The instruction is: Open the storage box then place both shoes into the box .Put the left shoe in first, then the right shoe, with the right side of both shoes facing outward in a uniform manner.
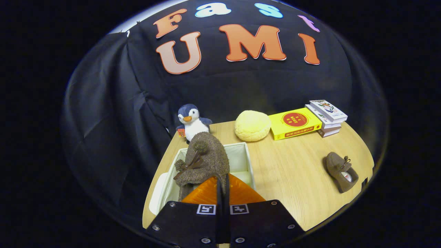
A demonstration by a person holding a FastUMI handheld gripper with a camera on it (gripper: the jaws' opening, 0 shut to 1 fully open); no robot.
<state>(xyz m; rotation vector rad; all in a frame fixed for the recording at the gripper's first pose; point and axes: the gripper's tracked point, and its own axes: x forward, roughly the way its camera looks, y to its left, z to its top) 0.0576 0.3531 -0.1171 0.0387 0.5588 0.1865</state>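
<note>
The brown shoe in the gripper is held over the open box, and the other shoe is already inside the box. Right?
Not quite. In the gripper view the other shoe lies on the table, beside the box. The gripper does hold the brown shoe over the open box.

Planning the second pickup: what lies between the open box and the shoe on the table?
Gripper view: bare tabletop between box and that shoe; jaws shut on the other shoe.
</note>
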